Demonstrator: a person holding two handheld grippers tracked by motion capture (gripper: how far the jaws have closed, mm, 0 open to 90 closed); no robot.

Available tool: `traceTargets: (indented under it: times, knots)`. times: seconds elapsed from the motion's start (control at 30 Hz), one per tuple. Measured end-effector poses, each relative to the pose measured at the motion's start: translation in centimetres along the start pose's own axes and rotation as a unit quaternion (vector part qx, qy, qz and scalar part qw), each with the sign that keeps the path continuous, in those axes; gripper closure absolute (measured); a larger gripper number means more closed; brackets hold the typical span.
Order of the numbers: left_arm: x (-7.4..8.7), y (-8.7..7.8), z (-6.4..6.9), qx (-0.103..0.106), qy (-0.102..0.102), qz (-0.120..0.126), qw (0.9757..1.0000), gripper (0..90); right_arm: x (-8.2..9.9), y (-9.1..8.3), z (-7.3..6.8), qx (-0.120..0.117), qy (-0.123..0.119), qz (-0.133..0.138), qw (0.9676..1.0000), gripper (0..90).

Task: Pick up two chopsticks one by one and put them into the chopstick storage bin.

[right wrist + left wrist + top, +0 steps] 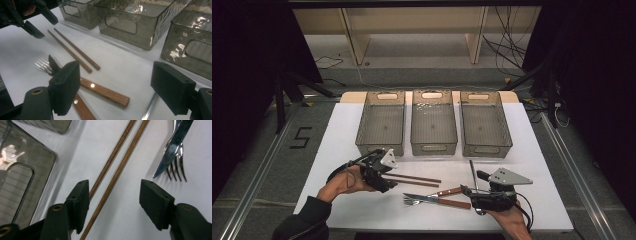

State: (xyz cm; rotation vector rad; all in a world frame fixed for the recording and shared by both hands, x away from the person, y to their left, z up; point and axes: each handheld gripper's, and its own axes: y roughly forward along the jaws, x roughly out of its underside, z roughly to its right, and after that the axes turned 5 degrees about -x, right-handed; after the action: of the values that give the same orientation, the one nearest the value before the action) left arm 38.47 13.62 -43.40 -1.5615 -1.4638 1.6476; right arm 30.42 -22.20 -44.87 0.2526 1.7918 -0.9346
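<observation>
Two brown wooden chopsticks lie side by side on the white table. My left gripper stands open at their left ends, with one stick between the pads and the other along the left pad. Neither pad presses on them. A knife and a fork, both with wooden handles, lie crossed to the right. My right gripper is open just over the handle ends. The left gripper is also in the right gripper view, beyond the chopsticks.
Three smoky clear plastic bins stand in a row behind the cutlery. A thin metal utensil handle lies beside the right gripper. Shelving and loose cables sit on the floor past the table's far edge.
</observation>
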Motion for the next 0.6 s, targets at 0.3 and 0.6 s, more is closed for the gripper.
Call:
traceTargets:
  times: [0.3,0.6]
  knots:
    - [-0.5,1.2,-0.8,0.019,0.030,-0.035,0.9988,54.5,0.1,0.2,0.0,-0.003,-0.002,-0.005,1.0000,24.5]
    - [-0.9,2.1,-1.2,0.031,0.061,-0.064,0.9956,62.8,0.1,0.2,0.0,-0.003,-0.001,-0.005,1.0000,24.5]
